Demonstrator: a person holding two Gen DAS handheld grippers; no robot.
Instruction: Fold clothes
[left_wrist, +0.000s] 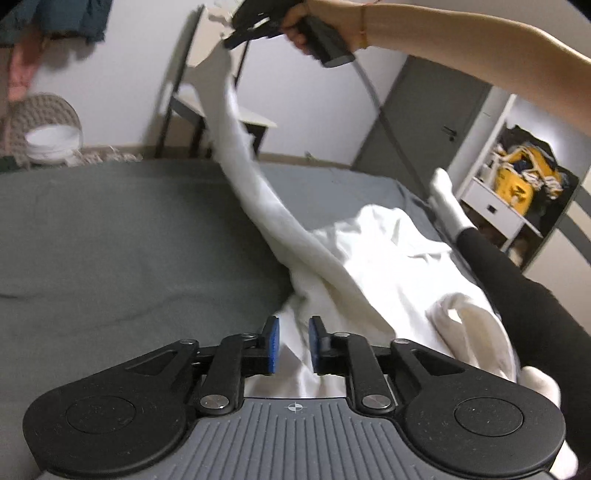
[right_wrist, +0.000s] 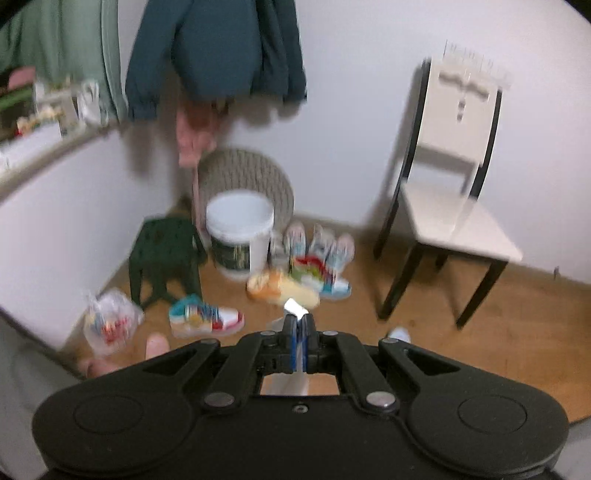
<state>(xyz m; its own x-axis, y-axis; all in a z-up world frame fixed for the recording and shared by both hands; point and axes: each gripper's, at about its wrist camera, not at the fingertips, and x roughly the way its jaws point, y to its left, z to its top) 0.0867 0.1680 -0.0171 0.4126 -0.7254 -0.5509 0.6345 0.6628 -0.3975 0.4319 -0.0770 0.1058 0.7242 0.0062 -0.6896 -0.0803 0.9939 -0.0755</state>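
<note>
White garment (left_wrist: 373, 266) lies bunched on the grey bed sheet (left_wrist: 110, 236), toward its right side, with one sleeve pulled up taut. Left gripper (left_wrist: 293, 345) hovers low over the near cloth, its blue-padded jaws apart with nothing between them. Bare sheet stretches open to the left. Right gripper (right_wrist: 298, 341), held high, has its jaws pressed together on a small pinch of the white fabric.

Garment (left_wrist: 369, 266) lies on bed (left_wrist: 110, 240), right of centre; chair (right_wrist: 450, 206) behind.
</note>
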